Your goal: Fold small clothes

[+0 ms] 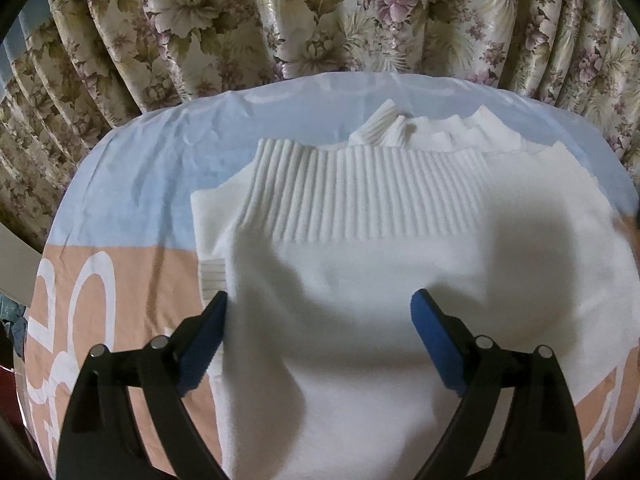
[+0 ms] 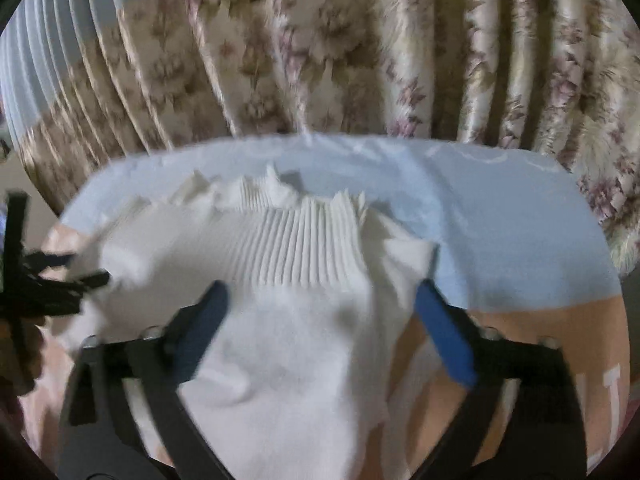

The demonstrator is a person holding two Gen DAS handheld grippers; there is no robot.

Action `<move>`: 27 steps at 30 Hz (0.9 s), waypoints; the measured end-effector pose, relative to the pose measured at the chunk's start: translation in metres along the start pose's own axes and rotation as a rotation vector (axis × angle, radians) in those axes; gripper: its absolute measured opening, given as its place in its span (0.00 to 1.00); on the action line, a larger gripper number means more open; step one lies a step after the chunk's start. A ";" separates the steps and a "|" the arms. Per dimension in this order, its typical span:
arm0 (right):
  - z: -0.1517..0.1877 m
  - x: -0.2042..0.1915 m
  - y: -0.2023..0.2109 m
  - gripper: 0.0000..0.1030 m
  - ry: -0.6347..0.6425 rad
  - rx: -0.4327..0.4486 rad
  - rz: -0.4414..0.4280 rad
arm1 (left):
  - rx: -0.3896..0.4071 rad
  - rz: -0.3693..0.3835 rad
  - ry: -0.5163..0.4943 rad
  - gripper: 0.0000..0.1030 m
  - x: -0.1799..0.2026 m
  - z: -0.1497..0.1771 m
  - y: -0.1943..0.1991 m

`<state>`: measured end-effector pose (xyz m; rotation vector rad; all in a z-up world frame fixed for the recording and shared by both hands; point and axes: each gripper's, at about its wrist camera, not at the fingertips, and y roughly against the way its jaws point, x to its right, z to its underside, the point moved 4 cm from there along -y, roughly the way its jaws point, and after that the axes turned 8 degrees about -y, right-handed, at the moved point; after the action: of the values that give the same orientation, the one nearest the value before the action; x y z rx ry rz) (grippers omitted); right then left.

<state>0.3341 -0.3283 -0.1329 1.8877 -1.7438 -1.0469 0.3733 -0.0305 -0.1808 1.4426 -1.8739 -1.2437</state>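
Note:
A white knit sweater (image 1: 360, 280) lies folded on a blue and peach printed sheet (image 1: 132, 184), its ribbed band (image 1: 360, 192) turned toward the far side. My left gripper (image 1: 320, 304) hovers over the sweater's left part, blue pads wide apart, nothing pinched between them. In the right wrist view the same sweater (image 2: 304, 320) and its ribbed band (image 2: 304, 240) show blurred. My right gripper (image 2: 322, 292) stands open above the sweater's right edge, with cloth below the pads but none clamped. The left gripper (image 2: 44, 284) appears as a dark blur at that view's left edge.
A floral curtain (image 1: 320, 20) hangs close behind the far edge of the surface. The sheet (image 2: 500, 240) spreads past the sweater on both sides. A pale flat board (image 1: 16, 268) shows at the left edge of the left wrist view.

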 end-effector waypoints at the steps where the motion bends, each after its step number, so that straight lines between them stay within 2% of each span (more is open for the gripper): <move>1: 0.000 0.003 0.006 0.97 -0.024 0.003 -0.016 | 0.005 0.005 -0.002 0.88 0.002 -0.001 0.003; 3: 0.001 0.011 0.014 0.97 -0.077 -0.014 -0.038 | 0.015 0.027 -0.006 0.89 0.010 -0.003 0.011; 8: 0.025 0.031 0.009 0.97 -0.155 -0.084 -0.001 | 0.028 0.096 -0.004 0.93 0.031 -0.004 0.024; 14: 0.050 0.034 0.001 0.97 -0.191 -0.130 -0.005 | -0.006 0.096 -0.052 0.94 0.053 0.004 0.013; 20: 0.051 0.024 -0.007 0.97 -0.157 -0.143 -0.030 | -0.032 0.098 -0.026 0.94 0.048 0.013 -0.001; 24: 0.052 0.026 -0.012 0.96 -0.177 -0.154 -0.062 | -0.041 0.124 0.023 0.98 0.034 0.019 -0.008; 25: 0.052 0.027 -0.013 0.95 -0.186 -0.157 -0.080 | -0.040 0.125 0.021 0.98 0.034 0.019 -0.008; 27: 0.052 0.028 -0.015 0.86 -0.196 -0.171 -0.104 | -0.042 0.110 0.000 0.98 0.037 0.020 -0.008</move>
<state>0.3063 -0.3415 -0.1853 1.8375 -1.6121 -1.4152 0.3495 -0.0577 -0.2033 1.2998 -1.8885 -1.2234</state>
